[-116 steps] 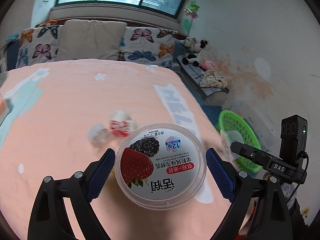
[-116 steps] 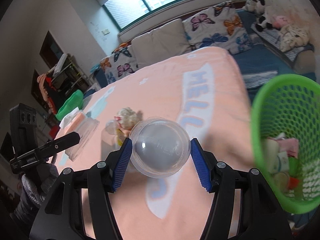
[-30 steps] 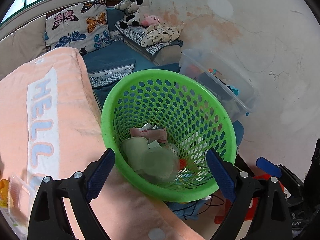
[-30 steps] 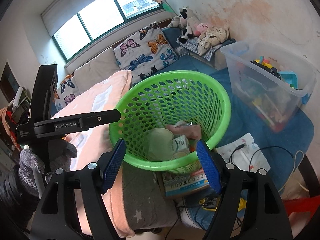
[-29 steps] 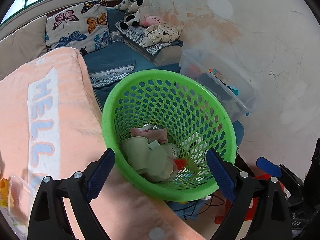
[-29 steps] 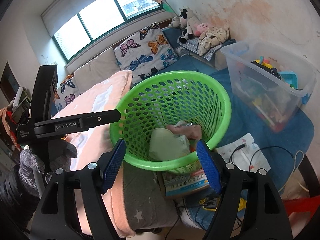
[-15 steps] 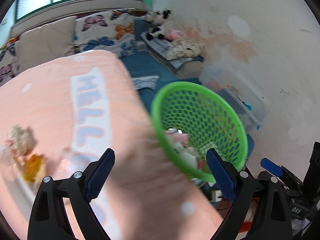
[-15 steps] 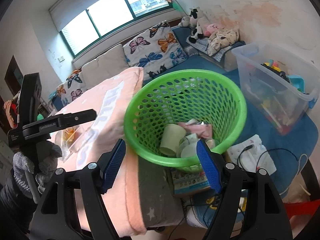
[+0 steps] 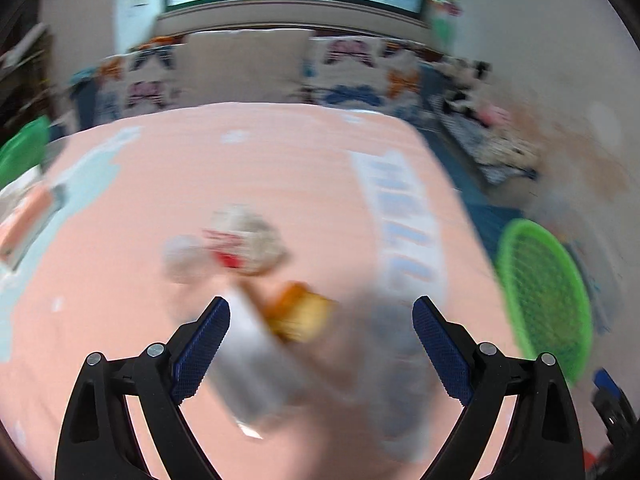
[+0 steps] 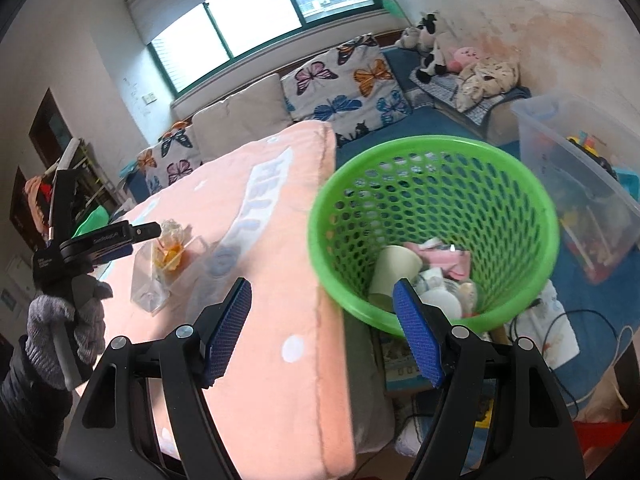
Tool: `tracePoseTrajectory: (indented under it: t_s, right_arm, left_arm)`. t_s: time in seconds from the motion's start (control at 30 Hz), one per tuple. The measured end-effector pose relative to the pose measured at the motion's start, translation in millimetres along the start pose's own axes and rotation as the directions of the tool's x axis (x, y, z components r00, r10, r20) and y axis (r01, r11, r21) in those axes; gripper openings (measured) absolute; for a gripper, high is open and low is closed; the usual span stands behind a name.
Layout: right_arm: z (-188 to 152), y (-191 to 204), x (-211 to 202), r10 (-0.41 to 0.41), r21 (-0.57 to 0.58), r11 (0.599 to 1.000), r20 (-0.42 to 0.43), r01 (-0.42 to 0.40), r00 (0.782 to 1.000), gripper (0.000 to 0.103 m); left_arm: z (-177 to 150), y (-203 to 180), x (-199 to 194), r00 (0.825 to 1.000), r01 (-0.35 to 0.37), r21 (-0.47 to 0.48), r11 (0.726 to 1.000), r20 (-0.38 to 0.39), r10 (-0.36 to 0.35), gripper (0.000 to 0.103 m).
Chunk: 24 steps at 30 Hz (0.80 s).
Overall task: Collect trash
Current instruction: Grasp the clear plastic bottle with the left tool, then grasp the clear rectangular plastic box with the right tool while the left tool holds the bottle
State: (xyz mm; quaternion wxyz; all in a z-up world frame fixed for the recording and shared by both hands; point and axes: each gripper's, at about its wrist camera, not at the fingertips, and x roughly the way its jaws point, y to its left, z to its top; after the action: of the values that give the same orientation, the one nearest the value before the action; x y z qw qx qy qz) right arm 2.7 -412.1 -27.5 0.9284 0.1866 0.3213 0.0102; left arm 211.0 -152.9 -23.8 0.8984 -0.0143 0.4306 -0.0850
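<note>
The left gripper (image 9: 320,344) hangs with jaws wide apart and empty above a peach blanket (image 9: 160,184), over a blurred clear packet holding something orange (image 9: 296,312) and a crumpled wrapper (image 9: 244,240). The right gripper (image 10: 322,328), jaws also apart and empty, straddles the blanket's edge beside a green basket (image 10: 520,184) holding a paper cup (image 10: 394,270) and other trash.

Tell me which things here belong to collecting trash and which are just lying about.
Part of the job:
- green basket, holding a paper cup and other trash
- clear plastic bag with orange scraps, on the bed
- crumpled wrapper on the bed

Just lying about:
- butterfly cushions
- plush toys
- clear storage bin
</note>
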Motion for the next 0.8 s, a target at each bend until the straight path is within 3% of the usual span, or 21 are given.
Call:
tracePoseTrajectory:
  t_s: [0.17, 0.37, 0.63, 0.8]
  right_arm:
    - [0, 15, 8, 0.025, -0.024, 0.999, -0.016, -0.025, 1.0, 0.073]
    - [1, 27, 22, 0.048, -0.039, 0.998, -0.037, -0.05, 0.998, 0.073]
    - [0, 37, 37, 0.064, -0.052, 0.996, -0.071, -0.068, 0.995, 0.073]
    - [1, 41, 45, 0.072, -0.058, 0.995, -0.084, -0.077, 0.994, 0.073]
  left_arm:
    - [6, 47, 16, 0.996, -0.079, -0.118, 0.99, -0.052, 0.074, 0.089]
    - [12, 82, 40, 0.989, -0.098, -0.239, 0.966, -0.129, 0.068, 0.089]
    - [15, 83, 59, 0.983, -0.093, -0.283, 0.955, -0.176, 0.043, 0.089]
    - [14, 81, 68, 0.975, -0.12, -0.279, 0.953, -0.216, 0.059, 0.079]
